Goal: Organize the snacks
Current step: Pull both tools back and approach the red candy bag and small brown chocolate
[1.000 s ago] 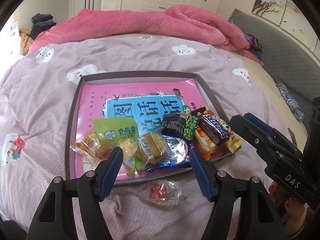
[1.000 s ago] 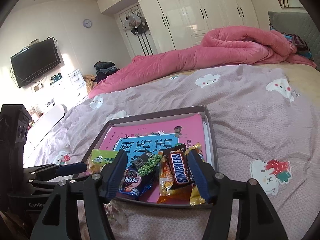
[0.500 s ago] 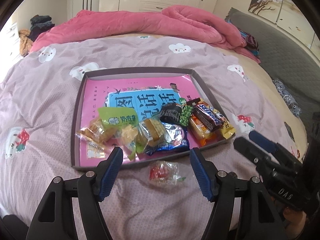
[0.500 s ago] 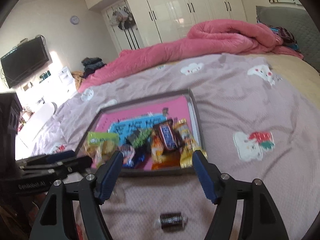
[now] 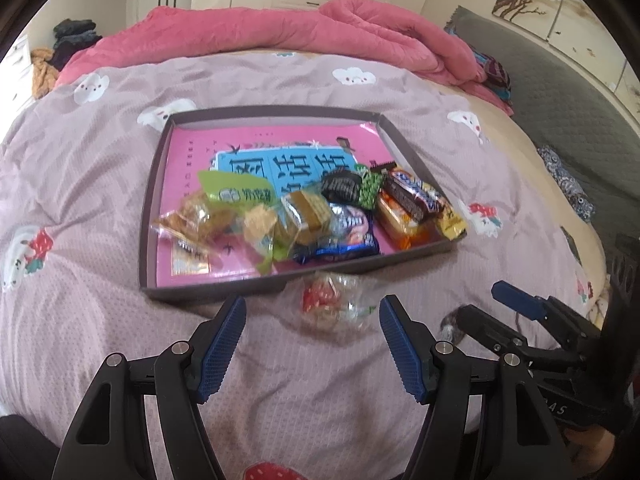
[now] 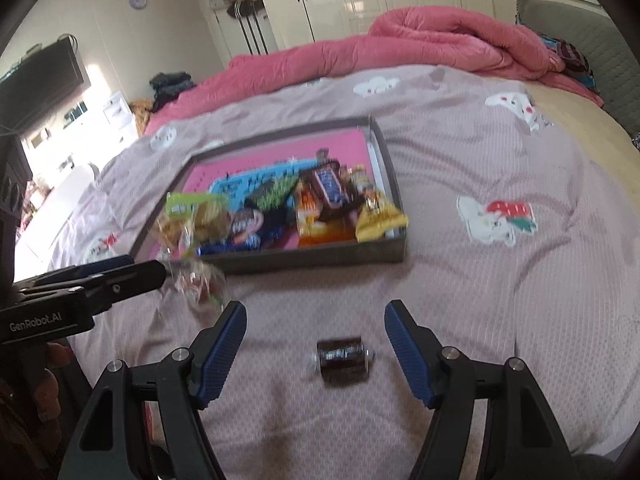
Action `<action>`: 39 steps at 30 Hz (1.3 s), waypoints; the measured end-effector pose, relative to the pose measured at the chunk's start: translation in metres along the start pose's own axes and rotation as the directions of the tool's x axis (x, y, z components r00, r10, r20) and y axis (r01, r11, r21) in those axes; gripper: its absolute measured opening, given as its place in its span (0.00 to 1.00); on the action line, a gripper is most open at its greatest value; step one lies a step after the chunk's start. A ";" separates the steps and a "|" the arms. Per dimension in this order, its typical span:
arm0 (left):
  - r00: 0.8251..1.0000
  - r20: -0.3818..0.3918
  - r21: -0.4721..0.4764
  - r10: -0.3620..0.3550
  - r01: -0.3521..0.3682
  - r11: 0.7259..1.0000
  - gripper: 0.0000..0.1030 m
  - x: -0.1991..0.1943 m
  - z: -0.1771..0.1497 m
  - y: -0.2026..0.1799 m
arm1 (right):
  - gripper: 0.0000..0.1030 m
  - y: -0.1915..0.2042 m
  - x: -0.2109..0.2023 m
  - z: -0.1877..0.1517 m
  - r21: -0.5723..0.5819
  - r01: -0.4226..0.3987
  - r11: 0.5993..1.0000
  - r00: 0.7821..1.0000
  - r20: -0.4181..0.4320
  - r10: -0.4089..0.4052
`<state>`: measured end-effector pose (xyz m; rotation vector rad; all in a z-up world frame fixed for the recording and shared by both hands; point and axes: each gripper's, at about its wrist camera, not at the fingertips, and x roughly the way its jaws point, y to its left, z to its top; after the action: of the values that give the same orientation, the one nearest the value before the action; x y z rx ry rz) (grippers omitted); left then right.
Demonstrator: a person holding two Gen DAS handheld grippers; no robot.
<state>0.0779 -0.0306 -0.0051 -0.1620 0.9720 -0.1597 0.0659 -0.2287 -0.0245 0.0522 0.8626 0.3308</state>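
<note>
Gathering stray snacks into the tray (image 5: pixel 280 286), by the look of it. Left gripper (image 5: pixel 312 322) spread wide and empty, framing a clear-wrapped candy (image 5: pixel 334 306) just outside the tray's near wall. Right gripper (image 6: pixel 316 330) equally wide and empty, around a small dark candy (image 6: pixel 342 358) farther from the tray. Next, probably: lower, pinch each wrapper, lift over the wall.
</note>
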 end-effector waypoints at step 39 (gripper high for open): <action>0.995 -0.048 -0.076 -0.084 0.080 0.994 0.69 0.044 -0.013 0.014 | 0.52 -0.004 0.031 -0.015 -0.004 0.040 0.999 0.988 -0.148 -0.040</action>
<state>0.0920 -0.0271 -0.0509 -0.2673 1.0233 -0.2040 0.0744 -0.2241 -0.0579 0.0093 1.0099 0.3005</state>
